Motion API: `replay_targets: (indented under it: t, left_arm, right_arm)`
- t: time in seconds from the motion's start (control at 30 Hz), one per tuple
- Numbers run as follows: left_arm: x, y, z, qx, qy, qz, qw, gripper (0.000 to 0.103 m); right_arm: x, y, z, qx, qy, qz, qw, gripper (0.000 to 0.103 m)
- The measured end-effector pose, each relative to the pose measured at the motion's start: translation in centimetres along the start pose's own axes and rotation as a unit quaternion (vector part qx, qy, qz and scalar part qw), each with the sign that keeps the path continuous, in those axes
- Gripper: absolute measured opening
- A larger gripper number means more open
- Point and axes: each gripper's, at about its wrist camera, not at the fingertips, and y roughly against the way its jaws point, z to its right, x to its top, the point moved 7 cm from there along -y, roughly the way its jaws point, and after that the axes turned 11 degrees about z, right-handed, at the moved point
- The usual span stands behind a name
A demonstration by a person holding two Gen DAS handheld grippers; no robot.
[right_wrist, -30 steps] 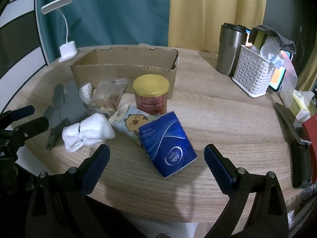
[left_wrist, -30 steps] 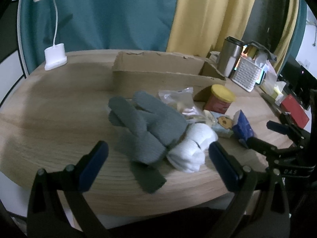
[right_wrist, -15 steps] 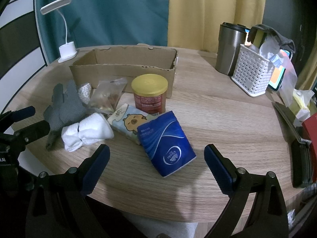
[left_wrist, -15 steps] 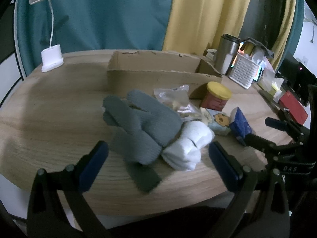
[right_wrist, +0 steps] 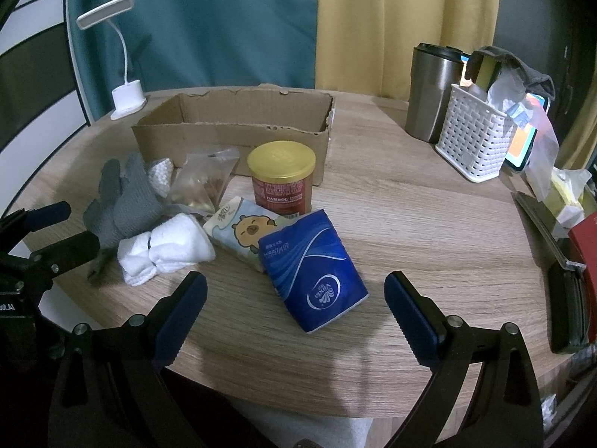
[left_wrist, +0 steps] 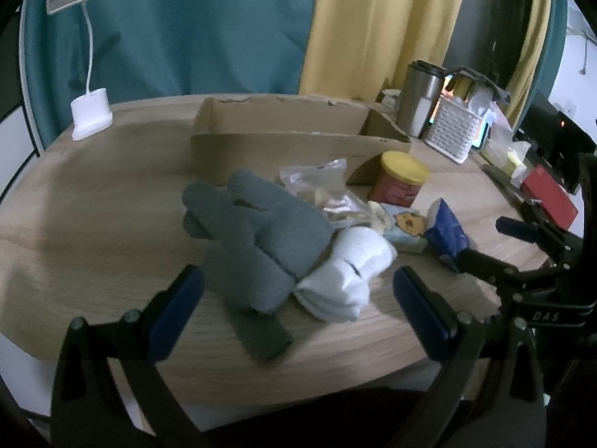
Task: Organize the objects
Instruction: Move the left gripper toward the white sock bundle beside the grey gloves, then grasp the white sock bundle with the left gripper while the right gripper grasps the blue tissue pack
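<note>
Seen from the left wrist, the left gripper (left_wrist: pixel 298 304) hangs released over the near edge of the round wooden bench (left_wrist: pixel 93 216), its blue-padded fingers (left_wrist: pixel 175 310) spread wide with nothing between them. Just ahead lie the grey gloves (left_wrist: pixel 257 231), with a rolled white sock bundle (left_wrist: pixel 347 276) touching their right side. Behind these sit a clear snack bag (left_wrist: pixel 321 190), a red tin with a yellow lid (left_wrist: pixel 401 183), a cartoon tissue pack (left_wrist: pixel 405 227) and a blue tissue pack (left_wrist: pixel 446 233). An open cardboard box (left_wrist: pixel 291 142) stands farther back, and a white desk lamp (left_wrist: pixel 89 112) is at the far left. The other tool's black frame shows at the right edge.

Seen from the right wrist, the right gripper (right_wrist: pixel 294 311) is likewise released and holds nothing, its fingers (right_wrist: pixel 410 310) apart over the bench (right_wrist: pixel 429 224) edge. The blue tissue pack (right_wrist: pixel 311 272) lies just ahead between them, overlapping the cartoon tissue pack (right_wrist: pixel 242 229). The red tin (right_wrist: pixel 281 177) stands upright behind, close to the box (right_wrist: pixel 231 127) front wall. To the left are the snack bag (right_wrist: pixel 203 183), the sock bundle (right_wrist: pixel 164 250) and the gloves (right_wrist: pixel 121 201). At the right rear a steel tumbler (right_wrist: pixel 433 93) stands just beside a white slotted basket (right_wrist: pixel 474 138).
</note>
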Motion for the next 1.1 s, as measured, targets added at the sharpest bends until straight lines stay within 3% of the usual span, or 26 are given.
replay_targets:
  t: [0.63,0.7,0.77,1.1]
  left_arm:
    - [-0.2,-2.2,2.6,-0.028,-0.016,-0.017,0.9993,0.100]
    - [-0.3,-2.4,2.9,-0.031,-0.019,-0.020,0.9991,0.099]
    - [-0.4,-2.8,3.2,-0.038,-0.021,-0.026,0.9987,0.091]
    - [-0.8,-4.5,4.2,-0.035,-0.042,-0.042,0.9976,0.091]
  right_arm:
    - [0.1,-0.4,1.1,0.001,-0.004,-0.002,1.000,0.098]
    - [0.0,-0.6,1.4,0.002,-0.005,-0.004,1.000,0.098]
    - [-0.1,-0.8,1.6,0.003,-0.007,-0.004,1.000,0.098]
    - [-0.6,-2.7,2.1,0.019,-0.002,-0.013,1.000,0.098]
